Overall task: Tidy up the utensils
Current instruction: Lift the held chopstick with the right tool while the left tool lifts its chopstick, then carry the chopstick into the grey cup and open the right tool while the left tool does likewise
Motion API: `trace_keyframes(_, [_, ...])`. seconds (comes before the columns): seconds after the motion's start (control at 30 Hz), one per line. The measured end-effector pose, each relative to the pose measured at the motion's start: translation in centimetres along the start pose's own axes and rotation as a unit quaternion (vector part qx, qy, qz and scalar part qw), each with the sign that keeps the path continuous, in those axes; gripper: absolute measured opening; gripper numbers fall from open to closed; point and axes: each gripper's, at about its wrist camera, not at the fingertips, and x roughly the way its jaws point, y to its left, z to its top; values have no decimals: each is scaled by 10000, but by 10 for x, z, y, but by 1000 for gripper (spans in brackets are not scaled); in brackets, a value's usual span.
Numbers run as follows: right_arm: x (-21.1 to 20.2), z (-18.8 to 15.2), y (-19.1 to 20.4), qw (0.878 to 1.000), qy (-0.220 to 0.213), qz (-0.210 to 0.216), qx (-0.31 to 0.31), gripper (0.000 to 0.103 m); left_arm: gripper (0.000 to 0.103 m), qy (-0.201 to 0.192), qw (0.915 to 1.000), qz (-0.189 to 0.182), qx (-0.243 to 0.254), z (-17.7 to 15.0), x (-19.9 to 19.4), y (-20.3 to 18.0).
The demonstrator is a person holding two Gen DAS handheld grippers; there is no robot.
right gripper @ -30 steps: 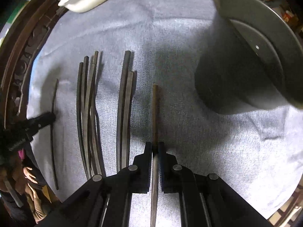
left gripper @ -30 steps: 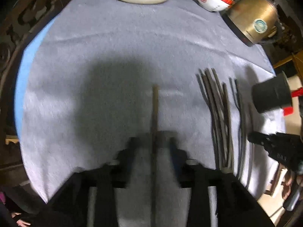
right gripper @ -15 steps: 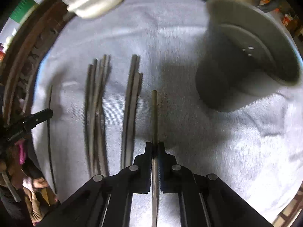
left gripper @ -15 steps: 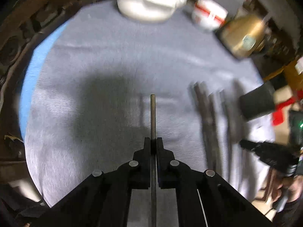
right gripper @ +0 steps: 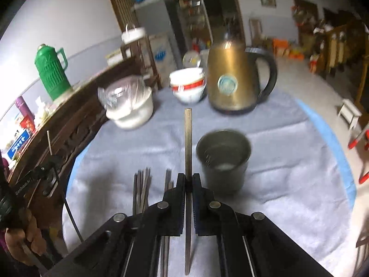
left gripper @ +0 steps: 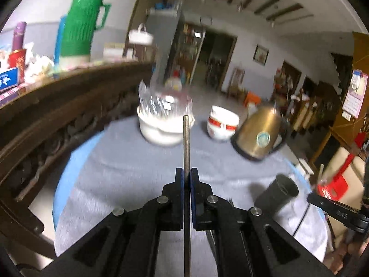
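My left gripper (left gripper: 187, 173) is shut on a dark chopstick (left gripper: 186, 138) that points forward, lifted above the grey cloth. My right gripper (right gripper: 188, 178) is shut on another chopstick (right gripper: 188, 143), also lifted, just left of the dark holder cup (right gripper: 223, 159), which stands upright. Several more chopsticks (right gripper: 141, 187) lie on the cloth left of my right gripper. The cup shows in the left wrist view (left gripper: 276, 195) at the right, with my right gripper's tip (left gripper: 332, 210) beside it. The left gripper shows at the left edge of the right wrist view (right gripper: 34, 180).
A brass kettle (right gripper: 233, 80), a red-and-white bowl (right gripper: 188, 86) and a white pot with a plastic bag (right gripper: 129, 106) stand at the far side of the round table (right gripper: 288, 138). A carved wooden cabinet (left gripper: 57, 115) with a green thermos (left gripper: 78, 25) runs along the left.
Both grippers have lifted and tilted up with their chopsticks, so the views now look across the table into the room. The left gripper, open a second ago, closed on its chopstick.
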Motion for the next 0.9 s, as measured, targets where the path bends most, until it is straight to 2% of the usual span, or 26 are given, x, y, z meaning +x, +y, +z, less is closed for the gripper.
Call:
trace_keyframes(0.17, [-26, -3, 0, 9988, -439, -184, -136, 6, 5, -509, 9985, 153, -101, -16, 4, 2])
trace_keyframes(0.43, [-39, -1, -2, 9956, -780, -401, -332, 6, 5, -903, 9952, 373, 78, -20, 11, -4])
trace_keyframes(0.67, [-46, -8, 1, 9942, -849, -459, -465, 6, 5, -859, 9950, 479, 160, -41, 10, 1])
trace_keyframes(0.9, [-60, -19, 1, 9953, -780, -375, -436, 6, 6, -1006, 9937, 424, 240, -56, -17, 5])
